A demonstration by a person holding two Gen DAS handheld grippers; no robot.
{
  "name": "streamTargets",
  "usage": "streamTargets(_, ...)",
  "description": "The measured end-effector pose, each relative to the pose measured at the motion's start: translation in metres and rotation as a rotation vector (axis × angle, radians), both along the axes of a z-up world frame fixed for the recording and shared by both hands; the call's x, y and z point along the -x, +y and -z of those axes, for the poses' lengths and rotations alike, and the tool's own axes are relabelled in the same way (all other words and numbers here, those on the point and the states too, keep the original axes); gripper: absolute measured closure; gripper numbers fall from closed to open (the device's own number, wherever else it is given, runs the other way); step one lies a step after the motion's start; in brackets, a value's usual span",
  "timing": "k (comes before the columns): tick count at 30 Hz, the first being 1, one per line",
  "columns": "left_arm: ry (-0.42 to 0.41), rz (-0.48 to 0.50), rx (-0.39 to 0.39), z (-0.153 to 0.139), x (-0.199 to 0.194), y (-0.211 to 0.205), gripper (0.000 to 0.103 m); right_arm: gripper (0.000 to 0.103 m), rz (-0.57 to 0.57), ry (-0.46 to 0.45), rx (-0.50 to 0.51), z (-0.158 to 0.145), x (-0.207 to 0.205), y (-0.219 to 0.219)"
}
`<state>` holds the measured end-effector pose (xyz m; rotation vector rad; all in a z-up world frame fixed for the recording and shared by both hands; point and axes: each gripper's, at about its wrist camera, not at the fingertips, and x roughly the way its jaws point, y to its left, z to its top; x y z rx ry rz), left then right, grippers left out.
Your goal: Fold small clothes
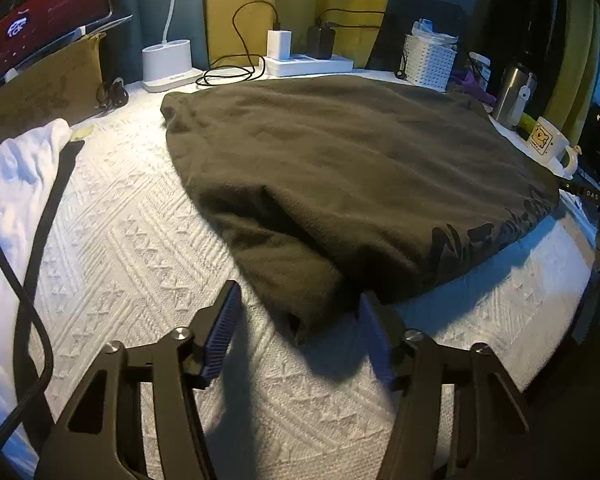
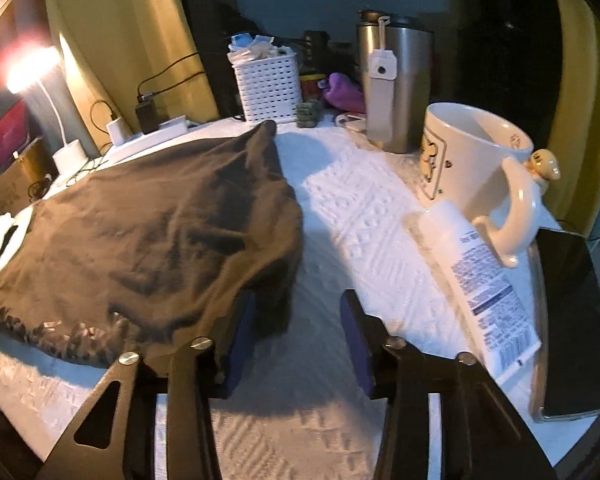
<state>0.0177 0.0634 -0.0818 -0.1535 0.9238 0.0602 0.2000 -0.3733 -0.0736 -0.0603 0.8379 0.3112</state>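
Note:
A dark olive-brown garment (image 1: pixel 340 168) lies spread on the white textured cloth (image 1: pixel 132 264), with dark print near its right edge. My left gripper (image 1: pixel 296 332) is open, low over the cloth, and the garment's near corner lies between its fingers. In the right wrist view the same garment (image 2: pixel 152 232) fills the left half. My right gripper (image 2: pixel 296 332) is open at the garment's near right corner; the cloth drapes over its left finger (image 2: pixel 240 336), and its right finger (image 2: pixel 356 340) is over bare white cloth.
A white garment (image 1: pixel 16 176) with a dark strap lies at the left. At the back stand a lamp base (image 1: pixel 166 66), chargers with cables (image 1: pixel 280 44), a white basket (image 2: pixel 268 84). A steel tumbler (image 2: pixel 396 84), a mug (image 2: pixel 472 160), a tube (image 2: pixel 480 284) and a black device (image 2: pixel 572 320) crowd the right.

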Motion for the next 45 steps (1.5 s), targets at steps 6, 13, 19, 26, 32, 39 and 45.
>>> streamTargets(6,-0.002,0.016,0.01,-0.001,-0.002,-0.003,0.052,0.066,-0.02,0.017,-0.016,0.002,0.002,0.009)
streamTargets(13,-0.019,0.019,-0.019,0.002,-0.004,-0.008,0.052,0.068,-0.034,0.023,-0.024,0.004,0.007,0.016)
streamTargets(19,-0.03,0.028,-0.009,0.001,-0.004,-0.007,0.088,0.09,-0.067,0.035,-0.056,0.012,0.002,0.022)
streamTargets(26,-0.09,0.005,0.039,-0.033,0.011,0.014,0.093,0.094,-0.026,-0.034,-0.025,-0.018,0.008,0.009)
streamTargets(32,-0.087,0.008,0.045,-0.045,0.023,0.024,0.093,0.095,0.006,-0.058,-0.011,-0.033,0.011,-0.011)
streamTargets(39,0.079,-0.041,0.051,-0.003,0.033,0.04,0.094,0.095,0.019,0.058,0.013,0.005,0.023,-0.019)
streamTargets(45,0.08,-0.025,0.047,-0.012,0.038,0.041,0.094,0.095,0.013,0.066,0.031,0.005,0.032,-0.021)
